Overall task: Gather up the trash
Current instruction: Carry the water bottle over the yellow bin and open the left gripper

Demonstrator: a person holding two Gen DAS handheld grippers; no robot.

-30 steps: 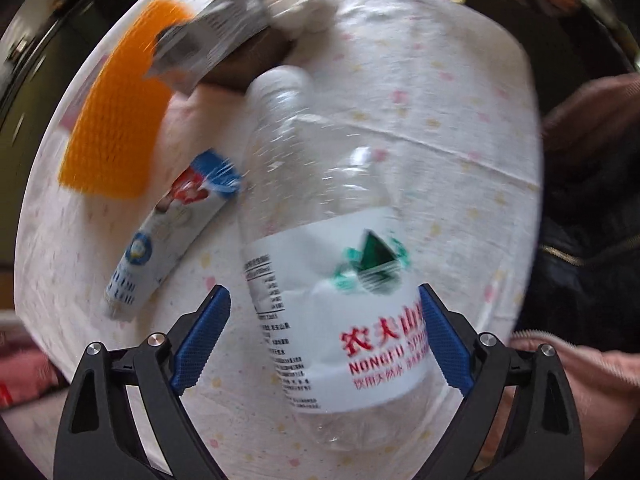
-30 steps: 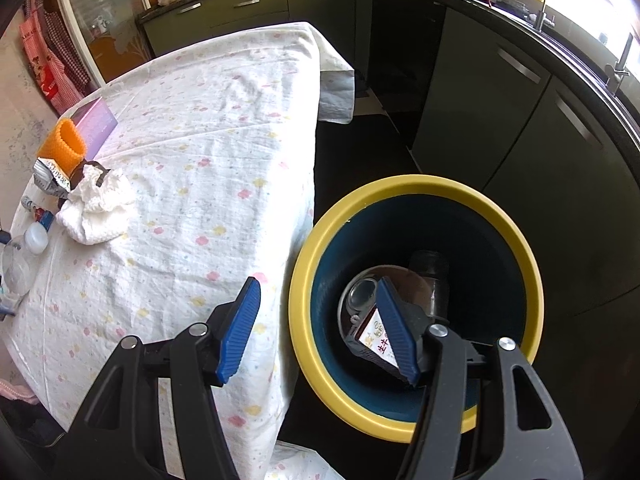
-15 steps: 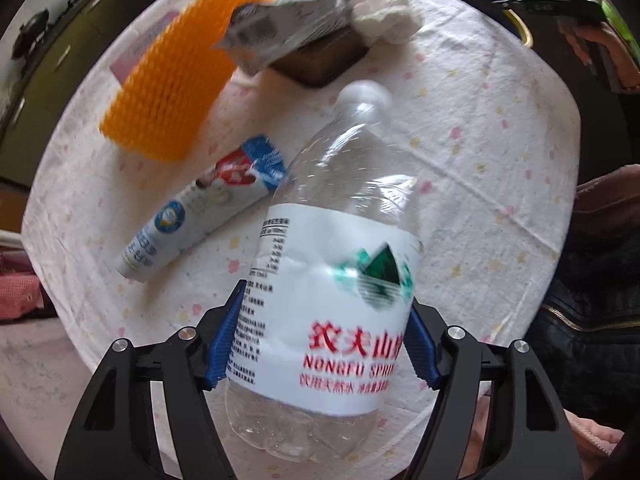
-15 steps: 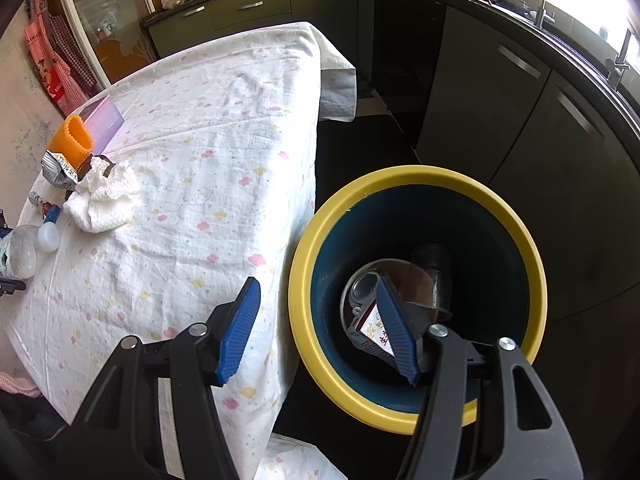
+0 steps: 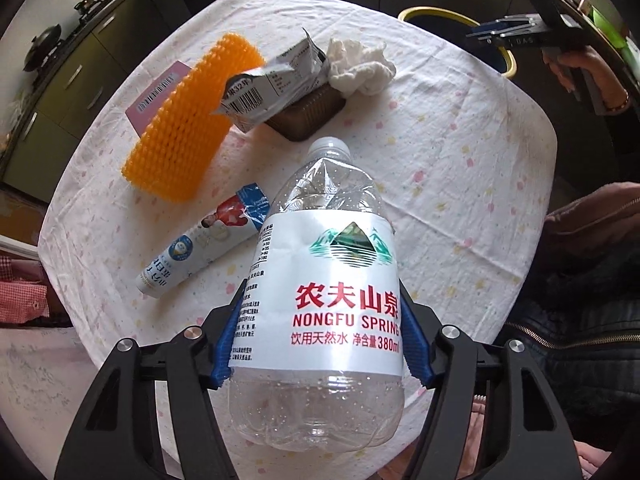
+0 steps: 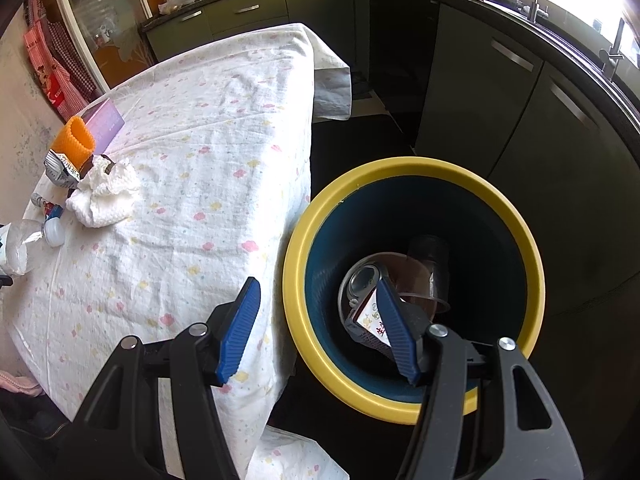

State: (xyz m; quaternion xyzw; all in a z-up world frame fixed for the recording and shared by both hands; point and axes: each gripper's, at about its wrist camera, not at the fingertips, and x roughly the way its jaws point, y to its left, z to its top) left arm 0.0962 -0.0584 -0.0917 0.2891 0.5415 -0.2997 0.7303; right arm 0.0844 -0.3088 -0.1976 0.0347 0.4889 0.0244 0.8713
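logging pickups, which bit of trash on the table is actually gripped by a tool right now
The clear water bottle, pinched at its white label by the left tool, whose jaws are closing. The orange foam net, tube and crumpled tissue lie untouched.

orange foam net [image 5: 188, 120], yellow-rimmed blue bin [image 6: 412, 288], pastel-flecked white tablecloth [image 5: 460, 160]

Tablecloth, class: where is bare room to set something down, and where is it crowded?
Free: the broad stretch of tablecloth between the crumpled tissue and the edge beside the yellow-rimmed bin. Crowded: the corner holding the orange mesh sleeve, torn wrapper and tube.
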